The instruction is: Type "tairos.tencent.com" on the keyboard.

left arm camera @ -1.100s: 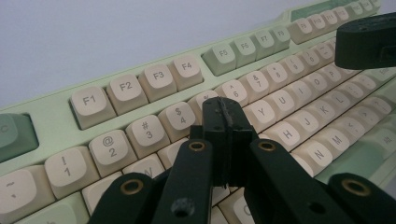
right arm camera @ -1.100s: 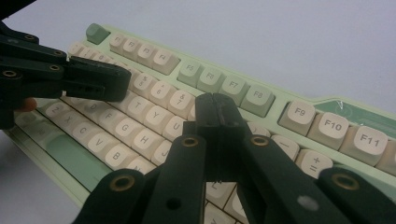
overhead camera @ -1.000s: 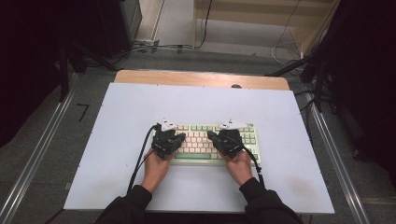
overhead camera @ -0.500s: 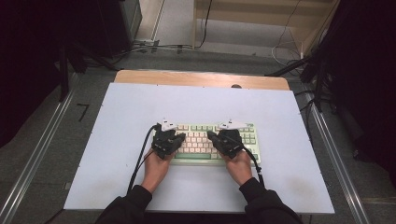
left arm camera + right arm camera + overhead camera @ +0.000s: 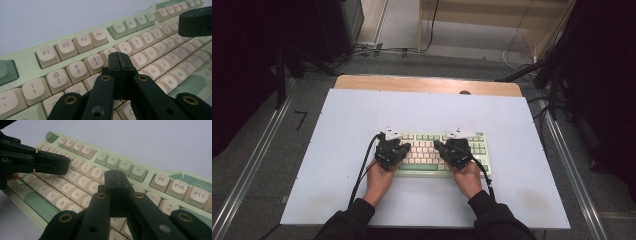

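Observation:
A pale green keyboard (image 5: 430, 152) with cream keys lies on the white table top (image 5: 362, 115), near the person's side. My left gripper (image 5: 406, 148) hovers over the keyboard's left half, jaws shut with nothing between them. In the left gripper view its closed tips (image 5: 119, 60) hang above the number and letter rows of the keyboard (image 5: 75, 47). My right gripper (image 5: 438, 146) rests over the right half, also shut and empty. Seen in the right gripper view, its tips (image 5: 115, 179) stand above the upper key rows of the keyboard (image 5: 117, 163), with the left gripper (image 5: 63, 165) opposite.
A wooden strip (image 5: 427, 85) runs along the table's far edge. Metal rails (image 5: 572, 165) flank the table on both sides. Cables (image 5: 377, 50) lie on the floor beyond. Bare white surface surrounds the keyboard.

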`<control>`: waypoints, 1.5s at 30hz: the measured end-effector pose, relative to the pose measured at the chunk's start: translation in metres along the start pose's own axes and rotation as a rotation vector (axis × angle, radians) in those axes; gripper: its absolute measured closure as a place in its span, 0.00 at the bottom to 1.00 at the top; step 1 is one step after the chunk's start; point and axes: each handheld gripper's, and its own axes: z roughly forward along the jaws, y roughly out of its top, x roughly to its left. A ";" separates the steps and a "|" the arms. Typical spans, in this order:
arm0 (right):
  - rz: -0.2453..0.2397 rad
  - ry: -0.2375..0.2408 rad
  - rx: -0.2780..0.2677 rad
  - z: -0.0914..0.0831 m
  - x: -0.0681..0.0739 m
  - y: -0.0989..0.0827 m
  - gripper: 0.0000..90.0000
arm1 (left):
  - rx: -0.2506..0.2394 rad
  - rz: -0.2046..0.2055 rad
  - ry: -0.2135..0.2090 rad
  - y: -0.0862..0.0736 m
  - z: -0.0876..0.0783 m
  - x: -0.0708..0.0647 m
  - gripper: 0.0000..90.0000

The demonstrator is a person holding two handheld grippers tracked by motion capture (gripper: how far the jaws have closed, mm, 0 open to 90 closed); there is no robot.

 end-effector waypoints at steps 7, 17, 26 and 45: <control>0.000 0.000 -0.001 0.000 0.000 0.000 0.97 | -0.042 0.004 -0.008 0.002 -0.007 -0.004 1.00; 0.000 0.000 0.000 -0.001 0.000 0.000 0.97 | -0.068 -0.015 -0.027 0.004 -0.015 -0.001 1.00; -0.003 -0.003 0.001 -0.001 -0.001 0.000 0.97 | -0.071 -0.022 -0.035 0.002 -0.018 0.000 1.00; -0.009 -0.016 0.033 0.004 -0.002 -0.003 0.97 | -0.076 -0.031 -0.036 -0.004 -0.027 0.007 1.00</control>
